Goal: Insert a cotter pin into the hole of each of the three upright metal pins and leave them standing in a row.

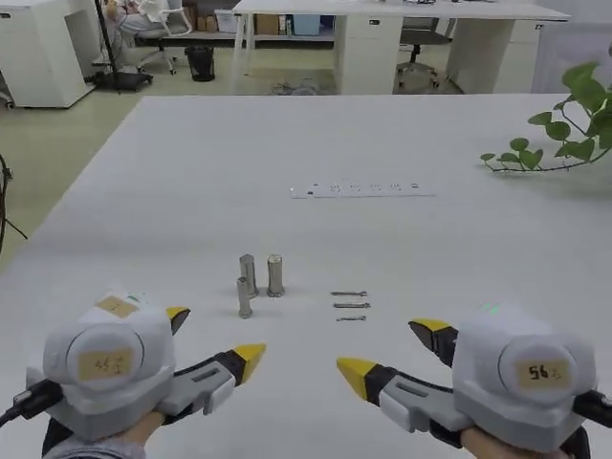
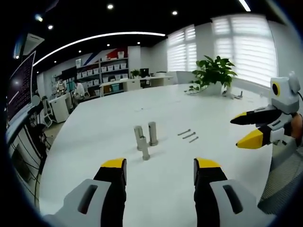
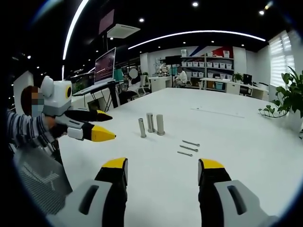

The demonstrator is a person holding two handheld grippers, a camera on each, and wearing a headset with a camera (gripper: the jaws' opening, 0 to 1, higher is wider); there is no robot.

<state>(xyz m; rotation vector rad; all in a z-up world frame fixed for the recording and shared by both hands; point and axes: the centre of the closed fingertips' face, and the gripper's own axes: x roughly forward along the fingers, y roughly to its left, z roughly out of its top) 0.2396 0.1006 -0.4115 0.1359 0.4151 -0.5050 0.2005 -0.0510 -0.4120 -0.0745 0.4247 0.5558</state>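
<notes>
Three upright metal pins (image 1: 256, 281) stand clustered on the white table, also seen in the left gripper view (image 2: 145, 139) and right gripper view (image 3: 151, 125). Three cotter pins (image 1: 350, 305) lie side by side just right of them (image 2: 188, 135) (image 3: 188, 148). My left gripper (image 1: 215, 339) hovers open near the front left, short of the metal pins, nothing between its jaws. My right gripper (image 1: 392, 349) is open at the front right, below the cotter pins, holding nothing. Each gripper appears in the other's view: the right (image 2: 246, 128), the left (image 3: 102, 125).
A white power strip (image 1: 361, 189) lies across the table's middle, beyond the pins. A leafy plant (image 1: 564, 129) reaches over the far right edge. Desks, chairs and shelves stand past the table's far end.
</notes>
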